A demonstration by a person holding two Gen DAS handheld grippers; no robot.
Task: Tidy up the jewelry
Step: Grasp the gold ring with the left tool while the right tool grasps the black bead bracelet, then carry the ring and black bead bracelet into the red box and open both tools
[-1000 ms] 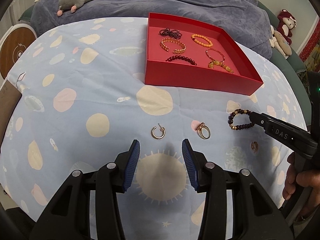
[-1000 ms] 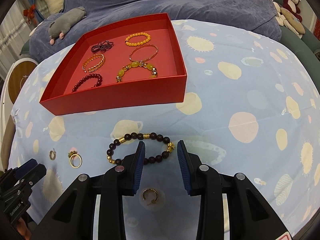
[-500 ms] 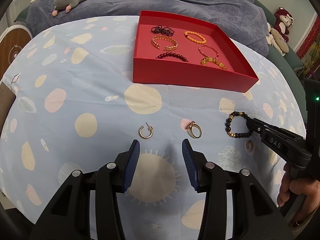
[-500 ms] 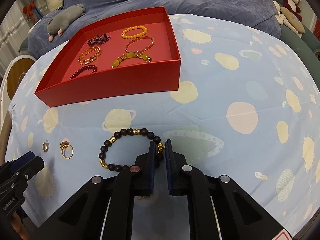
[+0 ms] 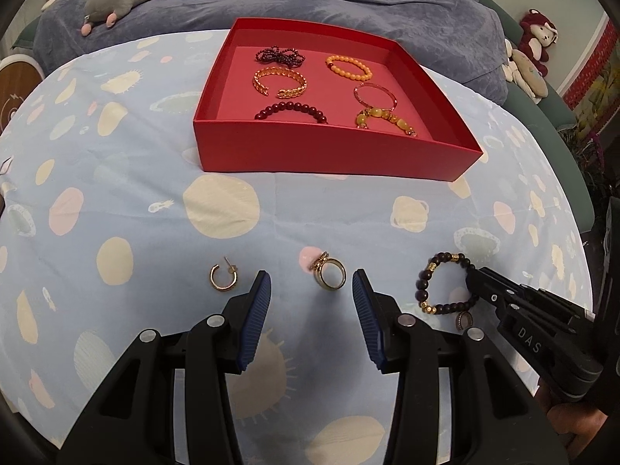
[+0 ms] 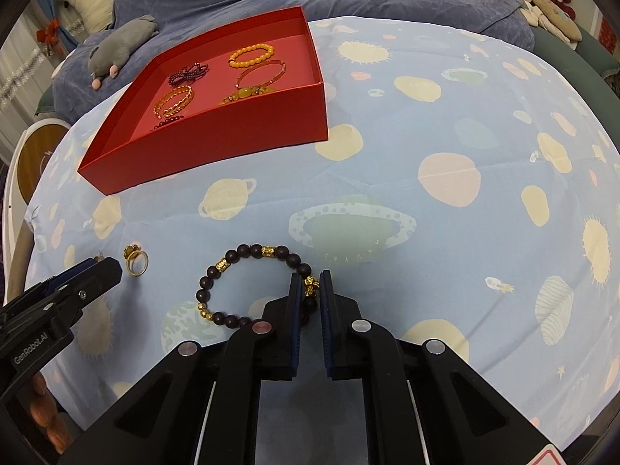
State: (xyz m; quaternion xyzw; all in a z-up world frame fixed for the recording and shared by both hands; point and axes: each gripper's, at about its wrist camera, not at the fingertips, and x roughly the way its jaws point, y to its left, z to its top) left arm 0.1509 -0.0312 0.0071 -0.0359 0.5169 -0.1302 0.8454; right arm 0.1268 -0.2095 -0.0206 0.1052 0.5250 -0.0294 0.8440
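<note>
Gripping step: right claw (image 6: 309, 290) clamped on the dark bead bracelet (image 6: 248, 283), which lies on the table (image 6: 426, 124) near the red box (image 6: 217, 143). Left claw (image 5: 310, 302) spread apart, straddling the gold ring (image 5: 330, 279). Next, probably: lift bracelet clear, carry over box wall, release inside; left closes on ring.

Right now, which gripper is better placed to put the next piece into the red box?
Right. The right gripper is shut on the dark beaded bracelet; the left gripper is open near the gold ring, holding nothing.
</note>
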